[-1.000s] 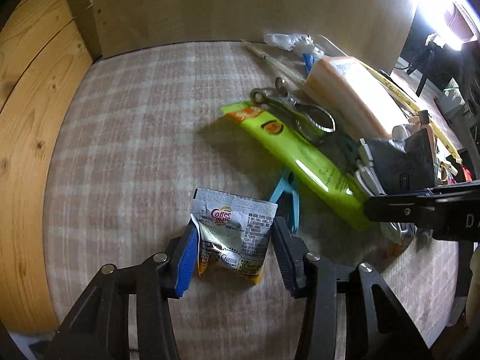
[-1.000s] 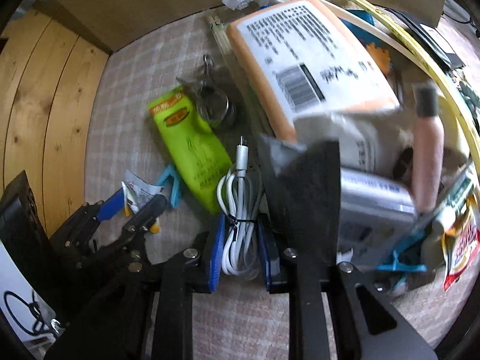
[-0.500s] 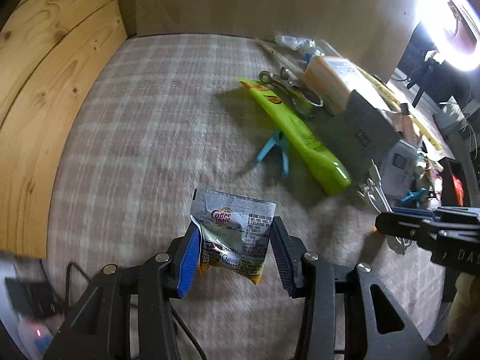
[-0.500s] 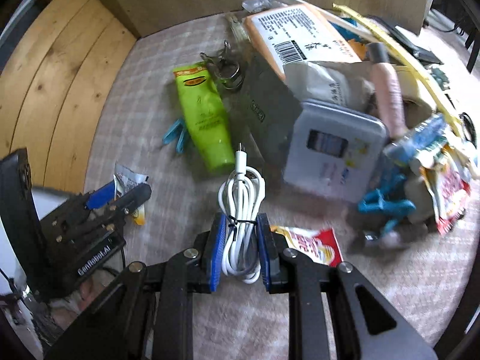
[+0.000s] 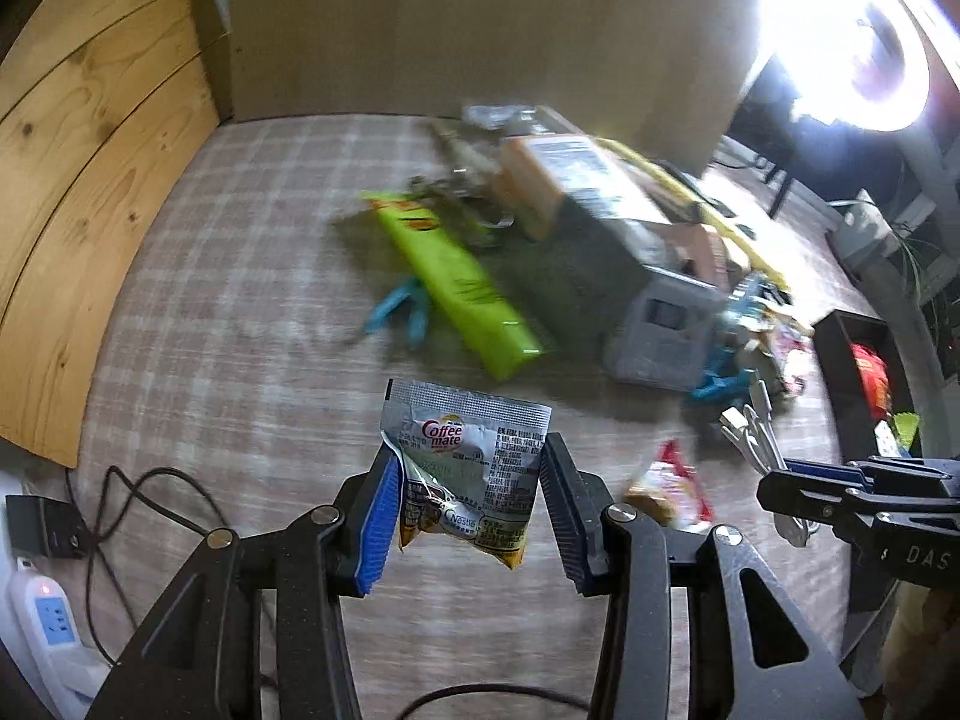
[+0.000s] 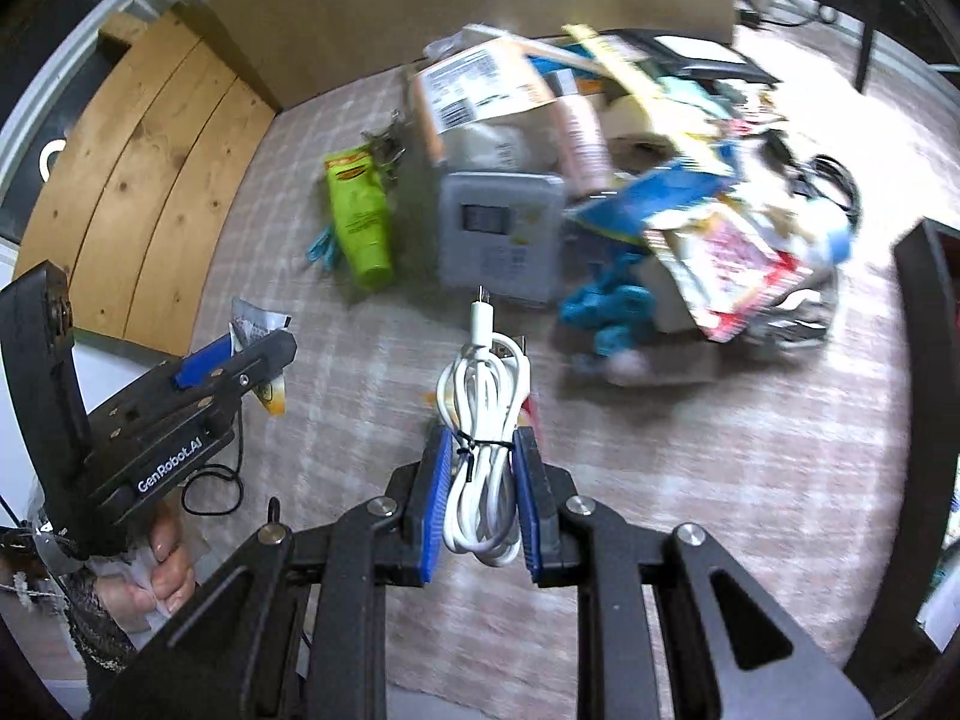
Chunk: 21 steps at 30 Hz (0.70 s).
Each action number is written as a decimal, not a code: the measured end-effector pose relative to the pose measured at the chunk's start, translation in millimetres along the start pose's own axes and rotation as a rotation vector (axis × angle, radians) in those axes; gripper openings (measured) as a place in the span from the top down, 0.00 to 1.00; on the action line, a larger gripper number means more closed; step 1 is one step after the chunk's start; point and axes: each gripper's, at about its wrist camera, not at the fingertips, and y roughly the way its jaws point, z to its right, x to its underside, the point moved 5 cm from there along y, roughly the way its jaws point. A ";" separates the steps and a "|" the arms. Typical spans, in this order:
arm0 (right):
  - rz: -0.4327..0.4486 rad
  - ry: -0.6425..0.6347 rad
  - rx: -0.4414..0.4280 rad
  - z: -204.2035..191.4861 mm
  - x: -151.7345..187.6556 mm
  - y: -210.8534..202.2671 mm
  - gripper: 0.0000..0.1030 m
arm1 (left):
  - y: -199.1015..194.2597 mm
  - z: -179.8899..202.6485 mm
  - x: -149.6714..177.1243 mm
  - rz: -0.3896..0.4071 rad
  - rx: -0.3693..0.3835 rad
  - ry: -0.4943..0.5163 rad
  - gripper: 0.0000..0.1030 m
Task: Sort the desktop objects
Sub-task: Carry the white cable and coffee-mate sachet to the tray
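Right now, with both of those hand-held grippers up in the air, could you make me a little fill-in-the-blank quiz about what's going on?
1. The left hand-held gripper holds a ____ sachet.
2. The right hand-held gripper is shut on a bundled ____ cable.
3. The tube lying beside the blue clip is ____ in colour.
4. The desk is covered by a ____ cloth.

Missing words: Coffee-mate; white; green; checked

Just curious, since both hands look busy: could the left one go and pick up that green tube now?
Probably not yet. The left gripper already has its jaws shut on a creamer packet. The green tube lies uncovered on the cloth, so nothing else blocks it.
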 end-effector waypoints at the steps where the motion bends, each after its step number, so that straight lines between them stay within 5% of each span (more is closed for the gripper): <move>1: 0.005 0.006 0.001 8.1 2.9 -6.3 0.80 | 2.8 11.1 -2.5 0.001 0.005 0.008 0.59; 21: 0.152 0.225 0.167 204.4 55.0 -116.6 0.80 | 0.1 236.7 8.0 -0.003 0.155 0.245 0.59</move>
